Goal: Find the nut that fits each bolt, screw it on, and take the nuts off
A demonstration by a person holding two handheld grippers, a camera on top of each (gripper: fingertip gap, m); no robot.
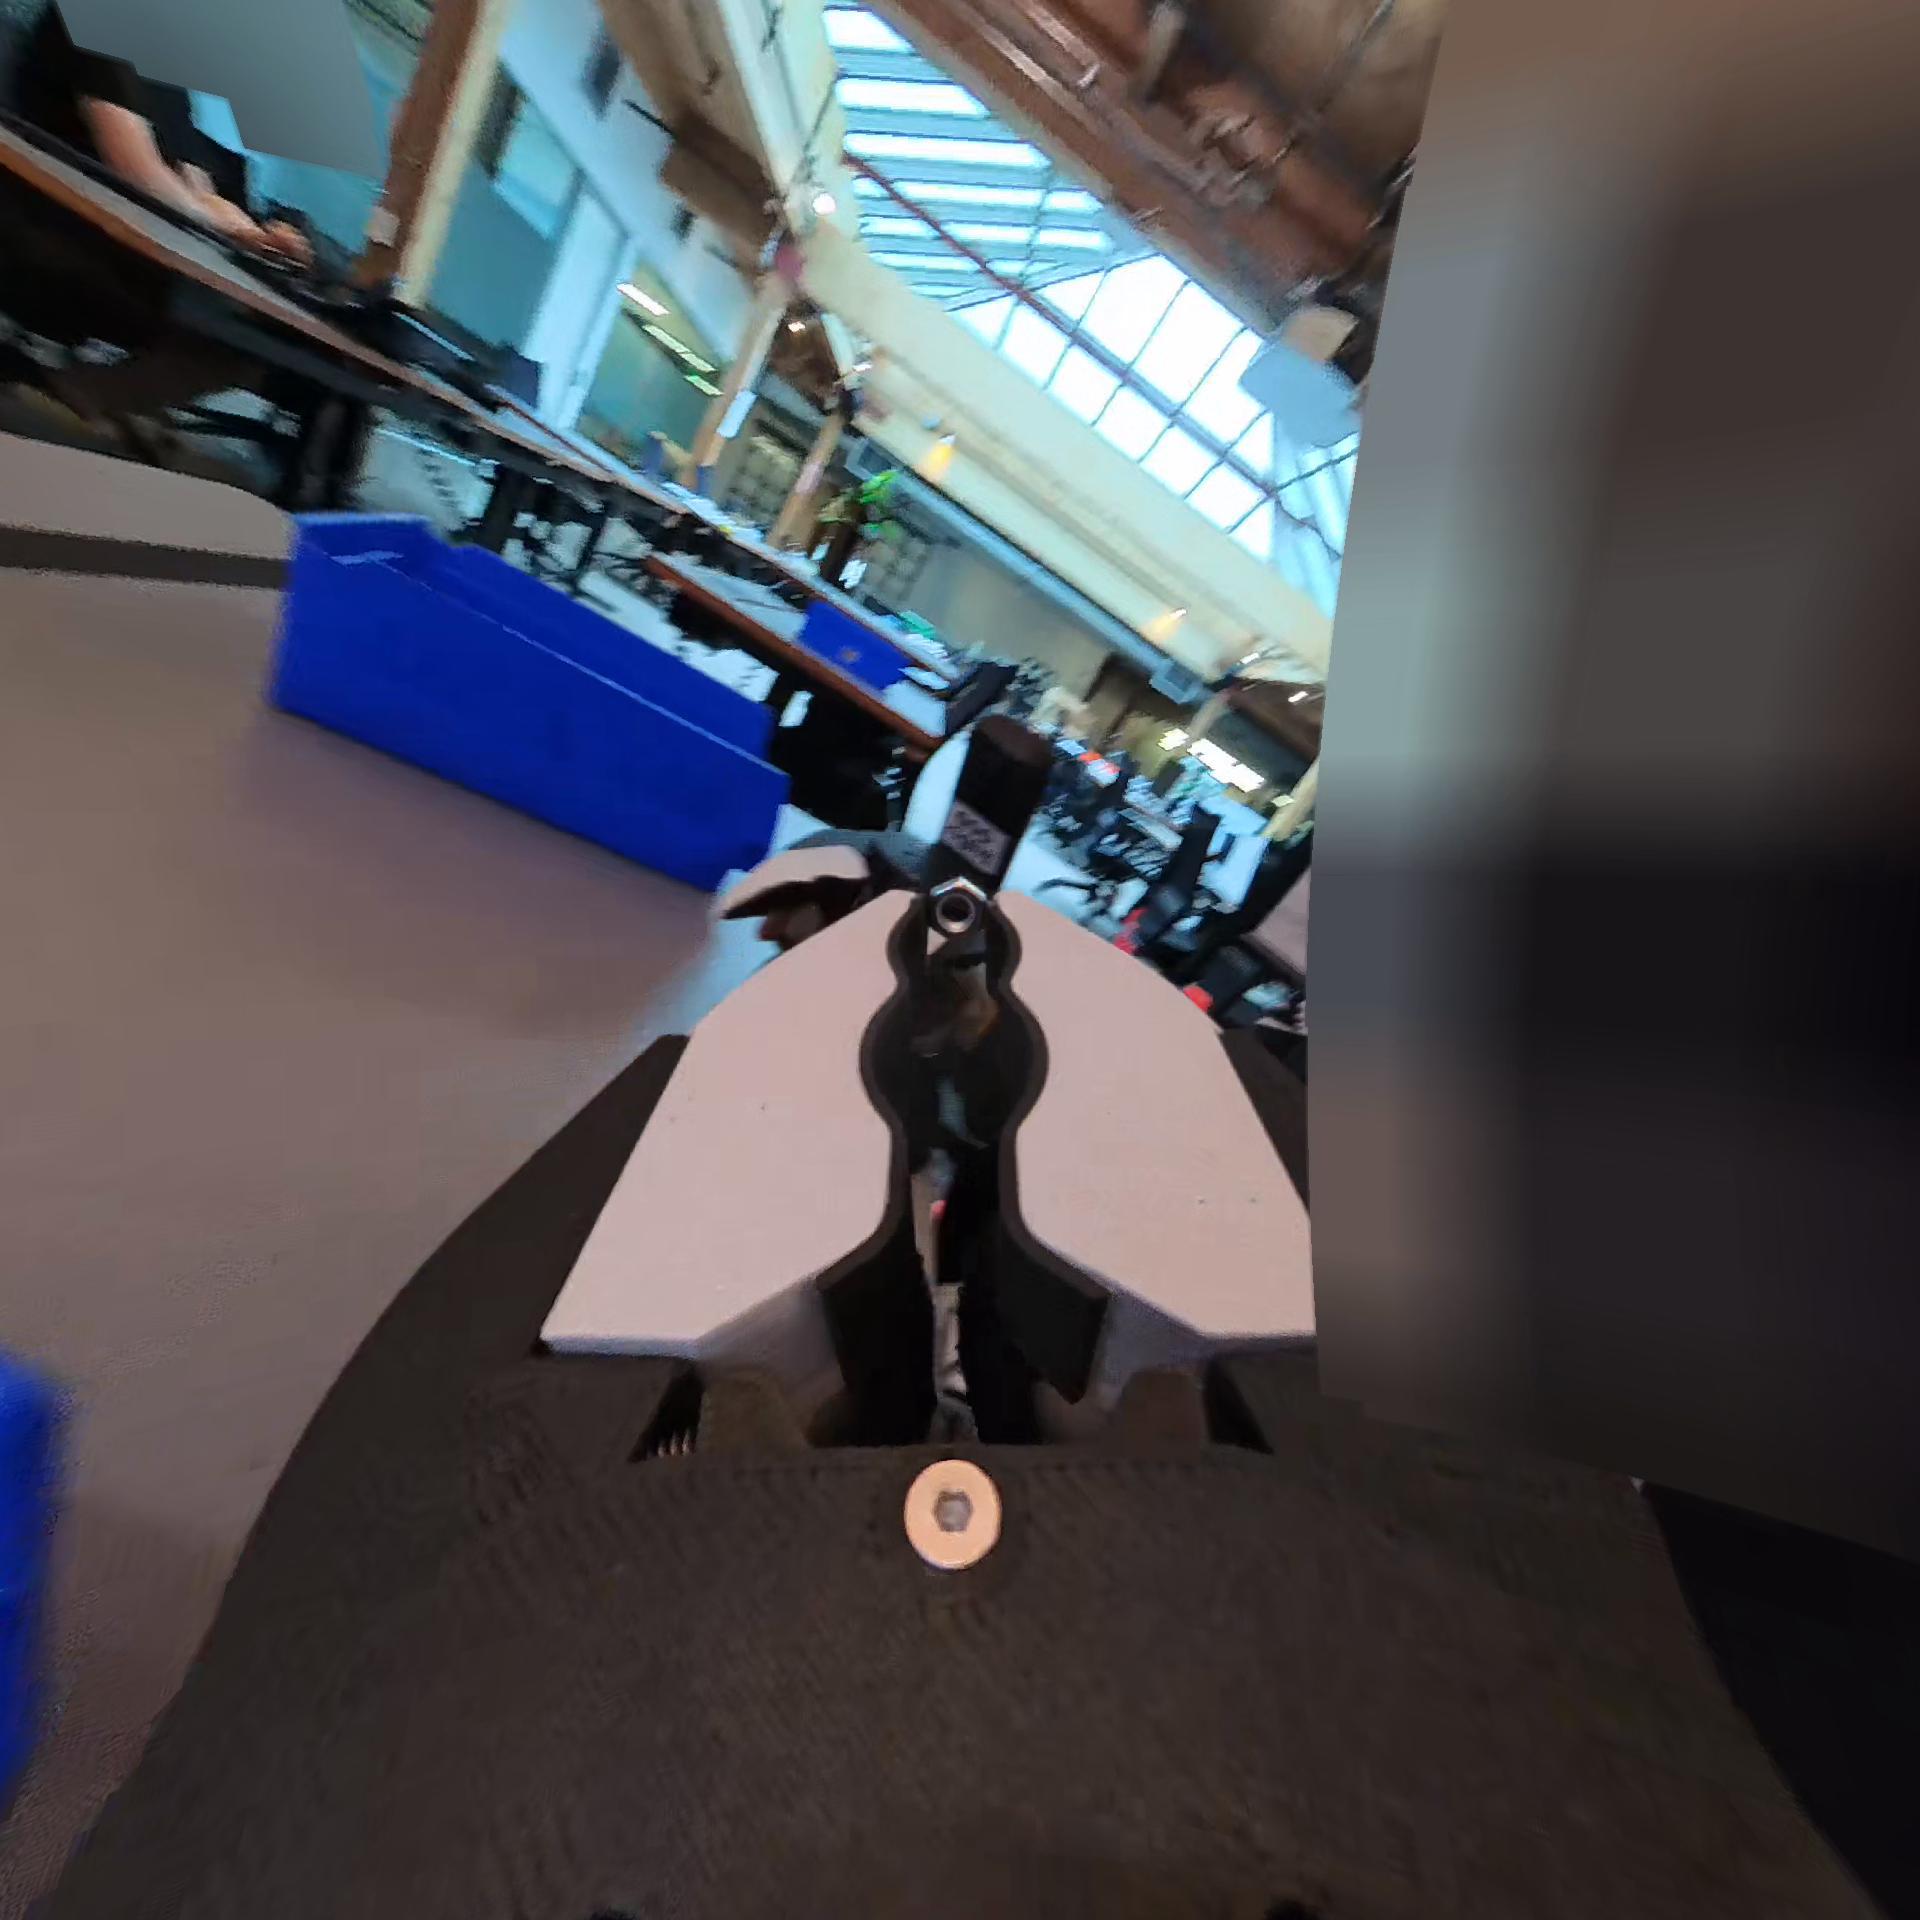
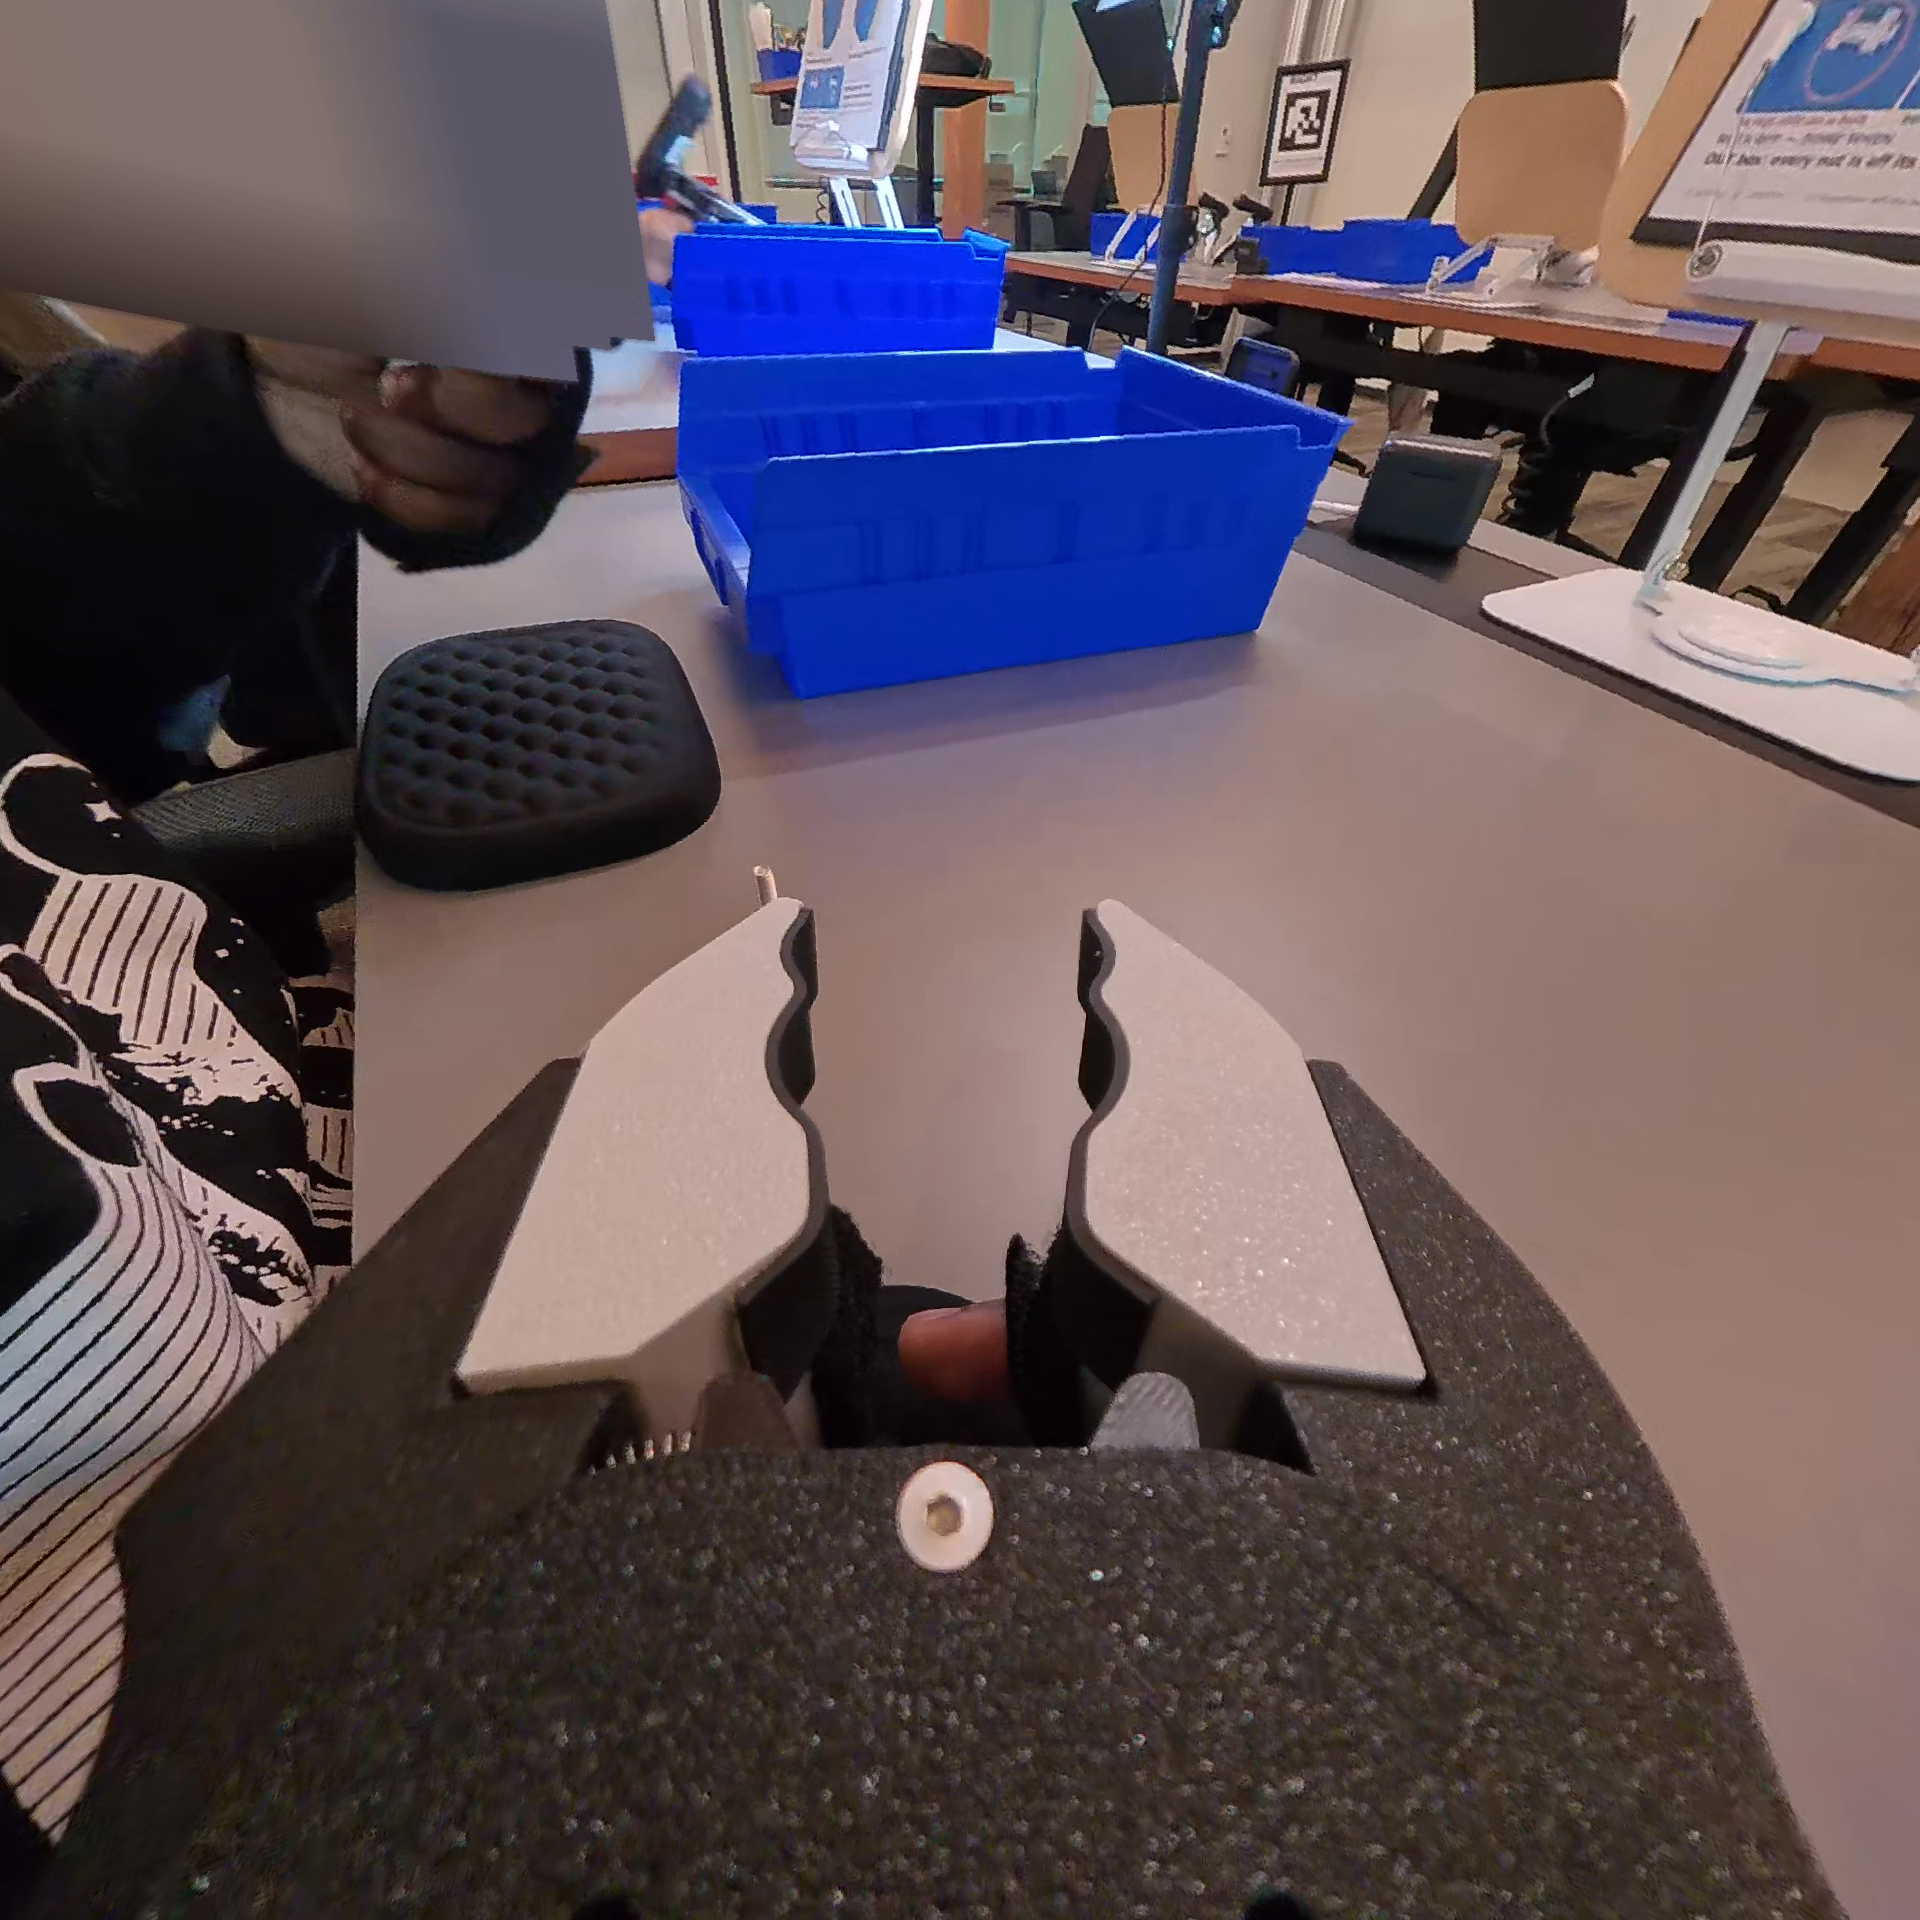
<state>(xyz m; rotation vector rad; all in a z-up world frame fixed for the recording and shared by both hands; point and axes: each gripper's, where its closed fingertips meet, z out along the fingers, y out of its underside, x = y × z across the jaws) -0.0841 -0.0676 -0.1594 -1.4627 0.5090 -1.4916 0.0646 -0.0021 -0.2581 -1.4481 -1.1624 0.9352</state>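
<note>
Worktop [image 2: 1351,883]: plain grey. Storage bin [image 2: 997,520]: solid bright blue; a second blue bin [image 2: 831,286] behind it. Pad [image 2: 535,748]: black, dimpled honeycomb pattern. Right gripper [image 2: 945,997]: speckled black body, pale grey fingers. Nut [image 1: 951,912]: silver. Person's garment [image 2: 125,1195]: black-and-white stripes and blotches.

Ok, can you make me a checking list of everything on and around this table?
Surface: grey table, mostly bare.
Job's things: silver nut pinched at left gripper tips; blue bin ahead; no bolt identifiable.
Clutter: black padded cushion at table edge; white stand; small dark box.
Grippers: left shut on nut; right gripper open, empty.
Cables: nothing seen on this table.
Surroundings: more tables, blue bins, chairs behind.
</note>
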